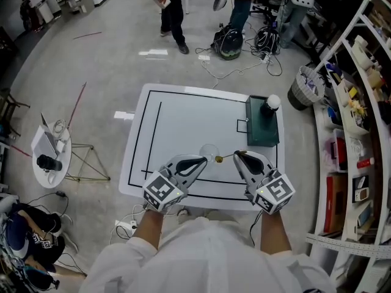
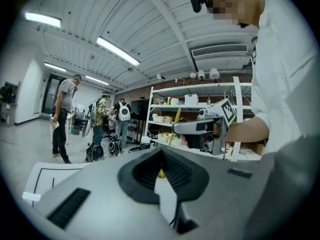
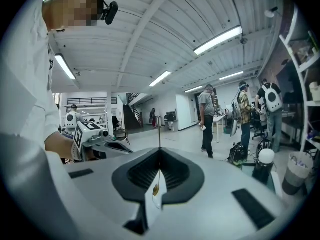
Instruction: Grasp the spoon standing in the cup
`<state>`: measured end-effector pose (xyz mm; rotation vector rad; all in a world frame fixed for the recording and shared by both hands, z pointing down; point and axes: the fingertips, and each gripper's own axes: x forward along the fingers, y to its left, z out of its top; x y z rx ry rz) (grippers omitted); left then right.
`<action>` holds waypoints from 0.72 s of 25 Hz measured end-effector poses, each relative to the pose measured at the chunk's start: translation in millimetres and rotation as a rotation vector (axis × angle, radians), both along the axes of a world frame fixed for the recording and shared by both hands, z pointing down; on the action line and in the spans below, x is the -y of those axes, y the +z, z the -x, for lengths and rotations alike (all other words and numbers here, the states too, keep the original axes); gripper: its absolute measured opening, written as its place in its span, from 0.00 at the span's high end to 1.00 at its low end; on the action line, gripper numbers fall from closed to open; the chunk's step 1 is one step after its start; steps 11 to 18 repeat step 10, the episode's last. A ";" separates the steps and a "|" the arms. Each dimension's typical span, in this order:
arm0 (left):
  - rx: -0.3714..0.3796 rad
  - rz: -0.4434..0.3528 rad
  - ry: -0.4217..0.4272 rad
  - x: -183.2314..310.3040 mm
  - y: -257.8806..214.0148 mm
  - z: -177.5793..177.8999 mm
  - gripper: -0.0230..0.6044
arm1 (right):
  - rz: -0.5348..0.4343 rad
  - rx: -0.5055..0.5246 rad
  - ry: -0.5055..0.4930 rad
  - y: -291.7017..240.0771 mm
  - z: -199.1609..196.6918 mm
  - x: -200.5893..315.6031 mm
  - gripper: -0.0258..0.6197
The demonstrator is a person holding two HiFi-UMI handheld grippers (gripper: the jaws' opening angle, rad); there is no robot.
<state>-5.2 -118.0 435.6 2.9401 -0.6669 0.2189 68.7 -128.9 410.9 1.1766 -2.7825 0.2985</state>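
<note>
At the near edge of a white rectangular table with black lines [image 1: 183, 118], with a grey two-jaw tool in each hand. Clamped between the tightly closed jaws of the right gripper [image 1: 237, 154]: the thin-handled metal spoon with a gold-coloured end [image 1: 229, 156], visible in the right gripper view as a fine rod rising past the meeting jaw tips. Reaching leftward from there, with the gold end just beside the rim of a small clear glass cup [image 1: 209, 150]; impossible to tell whether inside the cup or only against it. Aimed at the cup from the other side: the left gripper [image 1: 204, 160], jaws drawn together at the tips, with nothing visibly between them. Farther right on the table, a dark green rectangular tray [image 1: 261, 132] carrying a black bottle with a round white cap [image 1: 270, 104]. Beyond, on the grey floor, standing people [image 1: 173, 11] and a dark backpack [image 1: 230, 41].
</note>
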 end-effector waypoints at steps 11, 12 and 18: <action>0.005 0.003 -0.018 4.5 5.6 6.5 0.96 | -0.008 -0.010 -0.033 -0.9 9.0 4.3 0.95; 0.005 0.003 -0.018 4.5 5.6 6.5 0.96 | -0.008 -0.010 -0.033 -0.9 9.0 4.3 0.95; 0.005 0.003 -0.018 4.5 5.6 6.5 0.96 | -0.008 -0.010 -0.033 -0.9 9.0 4.3 0.95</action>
